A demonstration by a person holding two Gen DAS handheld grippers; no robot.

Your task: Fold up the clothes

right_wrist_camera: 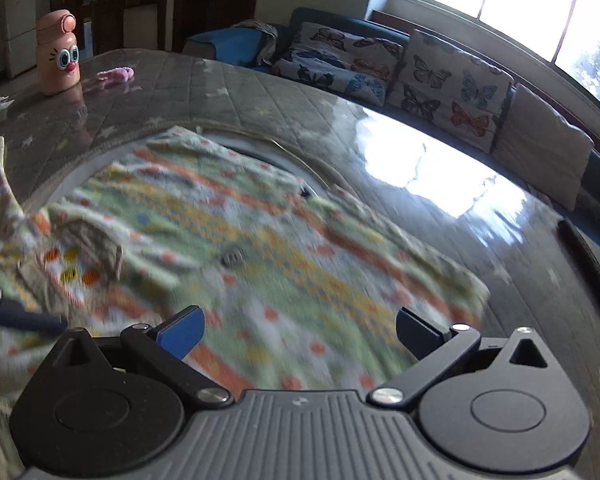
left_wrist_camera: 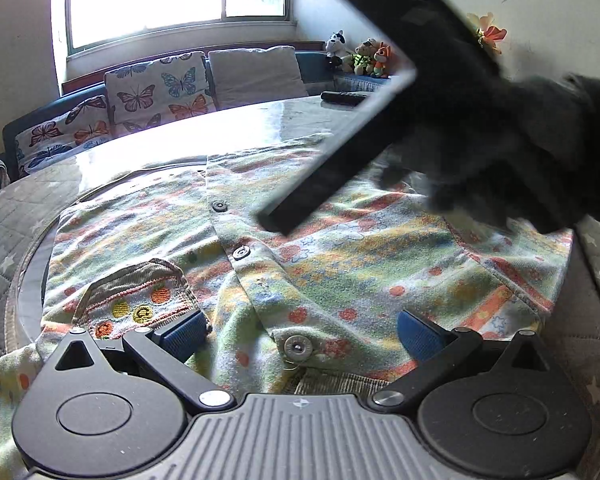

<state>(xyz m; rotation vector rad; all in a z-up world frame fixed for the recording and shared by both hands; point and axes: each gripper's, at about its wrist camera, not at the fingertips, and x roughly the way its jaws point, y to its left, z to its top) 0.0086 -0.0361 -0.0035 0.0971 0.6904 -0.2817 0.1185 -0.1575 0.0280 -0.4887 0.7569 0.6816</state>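
1. As the cardigan (left_wrist_camera: 320,264) lies spread flat, buttoned, on the near part of the table (right_wrist_camera: 440,184), no fold is seen made.
2. The left gripper (left_wrist_camera: 300,332) and right gripper (right_wrist_camera: 300,332) are held wide open, gripping nothing.
3. All folding is judged left.

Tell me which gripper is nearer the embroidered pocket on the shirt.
Left. The left gripper is open right at the embroidered pocket, one of its fingers at the pocket's edge. The right gripper is open above the shirt, the pocket farther off to its left.
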